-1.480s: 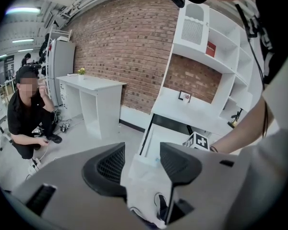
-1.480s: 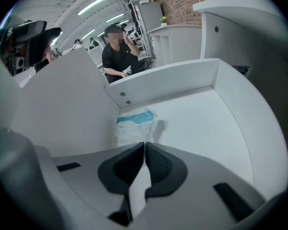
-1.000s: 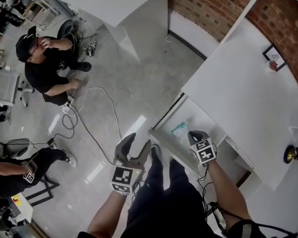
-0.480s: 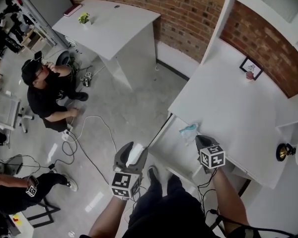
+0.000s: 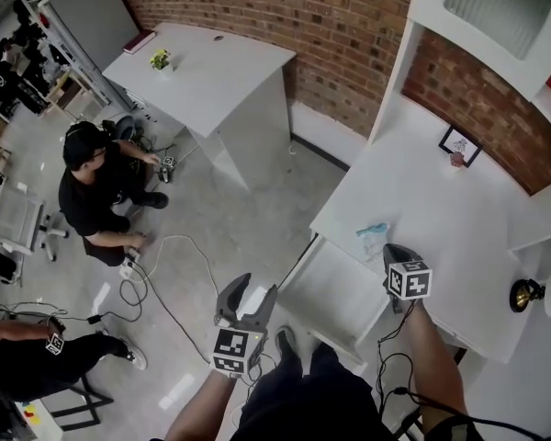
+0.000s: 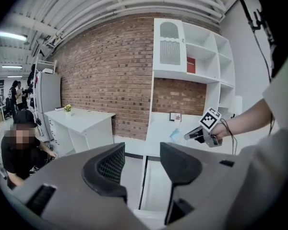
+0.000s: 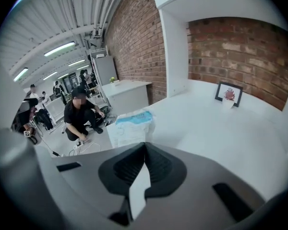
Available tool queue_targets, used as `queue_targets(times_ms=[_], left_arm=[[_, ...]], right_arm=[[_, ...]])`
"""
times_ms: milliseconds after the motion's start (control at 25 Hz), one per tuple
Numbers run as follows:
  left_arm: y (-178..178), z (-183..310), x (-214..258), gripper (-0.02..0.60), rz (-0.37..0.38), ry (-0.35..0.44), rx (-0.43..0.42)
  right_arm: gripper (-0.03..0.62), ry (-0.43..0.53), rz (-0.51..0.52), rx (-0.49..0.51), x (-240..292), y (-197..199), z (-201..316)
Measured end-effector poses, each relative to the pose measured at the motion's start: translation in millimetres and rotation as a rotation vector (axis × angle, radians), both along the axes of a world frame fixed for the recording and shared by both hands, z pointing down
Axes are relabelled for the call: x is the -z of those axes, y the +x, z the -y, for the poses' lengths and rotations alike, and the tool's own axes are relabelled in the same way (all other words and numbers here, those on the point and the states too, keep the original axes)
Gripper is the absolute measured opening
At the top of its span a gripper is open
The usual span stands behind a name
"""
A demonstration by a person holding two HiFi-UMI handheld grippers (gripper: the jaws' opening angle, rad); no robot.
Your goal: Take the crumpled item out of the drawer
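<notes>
The crumpled item (image 5: pixel 372 235), a white and light-blue packet, hangs over the near edge of the white desktop (image 5: pixel 441 209) with my right gripper (image 5: pixel 391 251) shut on its tail. In the right gripper view the packet (image 7: pixel 129 125) sticks out ahead of the gripper (image 7: pixel 144 150), a white strip pinched between the jaws. The open white drawer (image 5: pixel 340 294) lies below and to the left of it. My left gripper (image 5: pixel 251 294) is open with nothing in it, over the floor left of the drawer. From the left gripper (image 6: pixel 141 164) I see the drawer (image 6: pixel 153 186) and the right gripper (image 6: pixel 200 134).
A small picture frame (image 5: pixel 458 143) stands at the back of the desktop before the brick wall, and a brass object (image 5: pixel 523 294) sits at the right. A person (image 5: pixel 96 177) crouches on the floor by cables (image 5: pixel 170 274). Another white desk (image 5: pixel 202 62) stands further back.
My right gripper has lifted the crumpled item up out of the drawer and carried it to the right, over the desktop edge. The left gripper stays open by the drawer.
</notes>
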State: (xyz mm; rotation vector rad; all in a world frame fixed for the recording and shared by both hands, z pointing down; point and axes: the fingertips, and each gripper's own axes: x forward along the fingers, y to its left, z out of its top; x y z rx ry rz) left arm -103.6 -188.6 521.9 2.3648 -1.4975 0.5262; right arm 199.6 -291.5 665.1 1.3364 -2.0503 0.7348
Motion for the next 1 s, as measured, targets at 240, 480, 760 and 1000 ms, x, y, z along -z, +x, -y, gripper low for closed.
queue_targets(times_ms=[240,480,760,1000], left_arm=[[-2.7,6.1,-9.8,0.21,0.0,-0.023,0.03],[-7.9,13.6,-11.2,0.21,-0.007,-0.03,0.063],[-16.2,32.5,14.1,0.21,-0.038,0.027,0.086],[-26.4,41.4,50.3,0.21,-0.043,0.105,0.091]], right_arm=[[0.003,-0.027,-0.015,-0.148,-16.4,45.4,41.2],[0.074,-0.001,-0.002,-0.199,-17.2,54.3,55.1],[0.112,0.16,0.057,-0.225,44.8,46.1,53.8],[0.089,0.317,0.084,-0.179,125.2,25.9,42.7]])
